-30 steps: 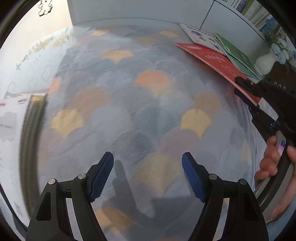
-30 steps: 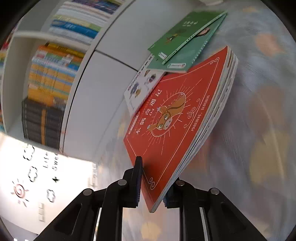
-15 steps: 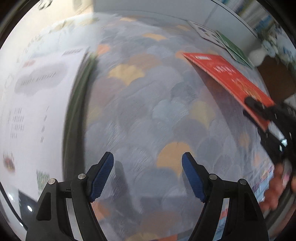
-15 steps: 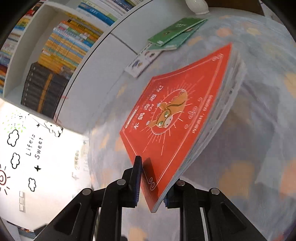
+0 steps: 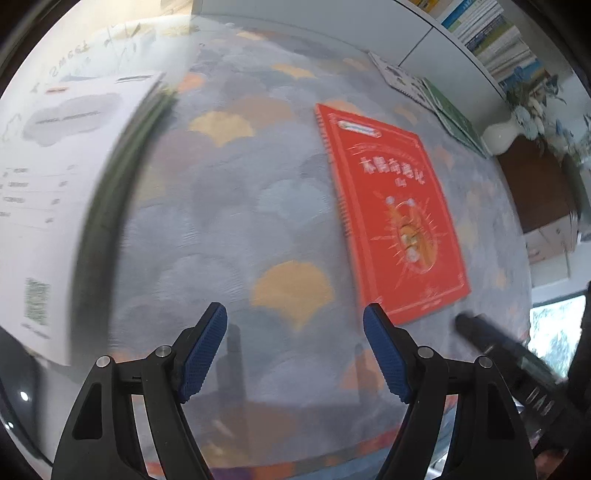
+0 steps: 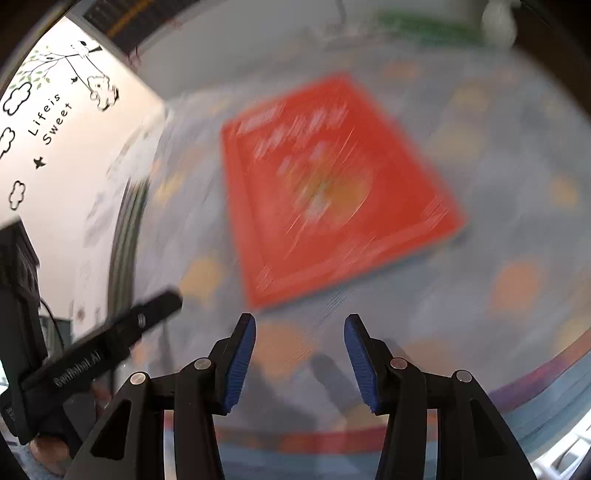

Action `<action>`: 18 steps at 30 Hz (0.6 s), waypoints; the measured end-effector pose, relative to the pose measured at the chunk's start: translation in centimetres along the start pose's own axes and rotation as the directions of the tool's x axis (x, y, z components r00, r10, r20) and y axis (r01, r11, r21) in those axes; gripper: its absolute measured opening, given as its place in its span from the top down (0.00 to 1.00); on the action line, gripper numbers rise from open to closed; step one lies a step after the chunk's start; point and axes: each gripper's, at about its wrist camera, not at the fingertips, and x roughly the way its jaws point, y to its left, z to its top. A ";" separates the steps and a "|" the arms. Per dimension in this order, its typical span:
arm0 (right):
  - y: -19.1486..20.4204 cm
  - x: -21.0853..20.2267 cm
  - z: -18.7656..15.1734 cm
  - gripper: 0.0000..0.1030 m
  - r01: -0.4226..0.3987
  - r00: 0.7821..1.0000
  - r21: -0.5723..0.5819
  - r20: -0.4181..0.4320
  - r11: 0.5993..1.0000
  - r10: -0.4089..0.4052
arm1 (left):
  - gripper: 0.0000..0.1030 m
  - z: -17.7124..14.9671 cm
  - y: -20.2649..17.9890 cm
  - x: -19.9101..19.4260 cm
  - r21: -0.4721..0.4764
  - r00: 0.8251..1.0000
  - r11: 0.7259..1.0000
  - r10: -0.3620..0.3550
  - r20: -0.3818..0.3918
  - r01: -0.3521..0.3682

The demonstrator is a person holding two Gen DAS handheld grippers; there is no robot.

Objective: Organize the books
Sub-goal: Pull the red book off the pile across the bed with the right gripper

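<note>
**Left wrist view.** Left gripper [image 5: 293, 352] seen with jaws spread wide and nothing between them, above the patterned carpet [image 5: 229, 221]. Red book [image 5: 391, 221] found lying flat on that carpet, cover up, just ahead and to the right of the right-hand pad, apart from it. White book [image 5: 55, 177] seen large and blurred at the left edge, its dark spine toward the red book. Green books [image 5: 452, 114] and one white printed booklet [image 5: 402, 79] noted far back against the cabinet [image 5: 332, 26], beside a white vase [image 5: 500, 138]. Right gripper's dark finger visible low at the right margin, short of the red book's near corner.

**Right wrist view.** Right gripper [image 6: 299, 360] caught with jaws opening and nothing between them; red book [image 6: 325, 192] released, flat on the carpet [image 6: 509, 206] ahead of the pads, heavily smeared by motion. Left gripper's body [image 6: 92, 354] visible at lower left. Wall decals [image 6: 48, 122] legible at upper left.

**Hazards, as judged.**
- Red book set down in open carpet, well apart from the white book and from the green pair: risk of an untidy result if left unaligned.
- Thin flat cover on soft pile: likely hard to pinch again; pads could skid over the cover or bend a corner.
- Both grippers close together near the book's lower edge: possible collision on a simultaneous reach.
- Blur enough to hide the book's exact edge line.
</note>
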 end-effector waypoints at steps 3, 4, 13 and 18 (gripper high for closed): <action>-2.8 -0.9 2.3 0.38 0.091 0.993 -0.031 0.074 0.995 -0.088 | 0.27 0.0 -2.2 1.2 0.002 0.997 0.998 0.069 0.029 -0.069; -3.5 -0.8 2.9 0.29 0.126 0.987 -0.051 0.102 0.991 -0.120 | 0.27 0.0 -2.8 1.7 -0.007 0.994 0.994 0.105 0.043 -0.105; -5.9 4.6 4.2 0.27 0.008 0.994 -0.317 0.108 0.949 0.027 | 0.19 -0.6 -6.5 4.4 -0.015 0.970 0.975 0.224 0.091 -0.223; -5.5 5.8 3.3 0.02 -0.076 0.985 -0.454 0.101 0.888 0.137 | 0.18 -1.0 -8.3 5.1 -0.004 0.966 0.974 0.227 0.120 -0.229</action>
